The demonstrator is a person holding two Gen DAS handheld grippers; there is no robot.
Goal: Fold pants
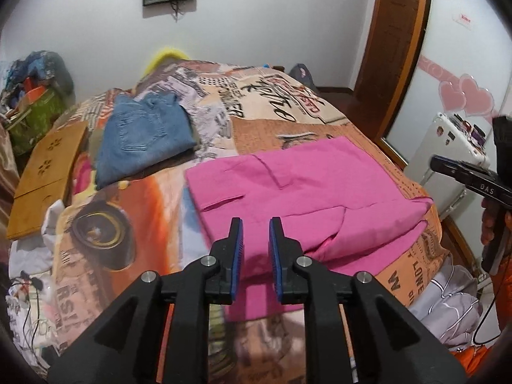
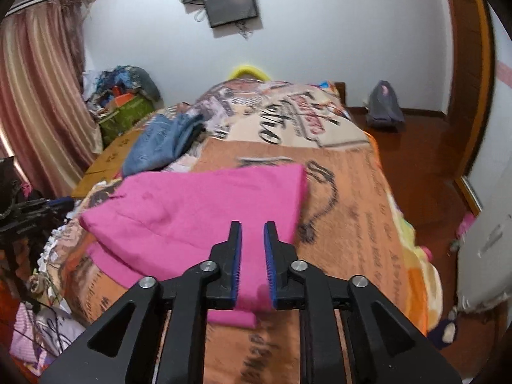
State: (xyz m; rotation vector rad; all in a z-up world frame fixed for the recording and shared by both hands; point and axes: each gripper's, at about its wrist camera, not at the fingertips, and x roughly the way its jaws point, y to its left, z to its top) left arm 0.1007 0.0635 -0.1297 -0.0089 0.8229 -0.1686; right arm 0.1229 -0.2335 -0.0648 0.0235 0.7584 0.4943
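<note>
Pink pants [image 1: 288, 179] lie folded in layers on the patterned bed cover [image 1: 134, 211], near the bed's front edge. They also show in the right wrist view [image 2: 198, 211]. My left gripper [image 1: 255, 224] hovers above the near edge of the pants, jaws apart with nothing between them. My right gripper [image 2: 252, 227] hovers above the pants' near right part, jaws apart and empty. The right gripper's body shows at the right edge of the left wrist view [image 1: 470, 179].
Folded blue jeans [image 1: 144, 134] lie farther back on the bed, next to a wooden board [image 1: 48, 172]. A pile of bags [image 2: 124, 102] and a curtain [image 2: 38, 102] stand at the left. A white case [image 1: 444, 156] and wooden floor [image 2: 425, 166] are to the right.
</note>
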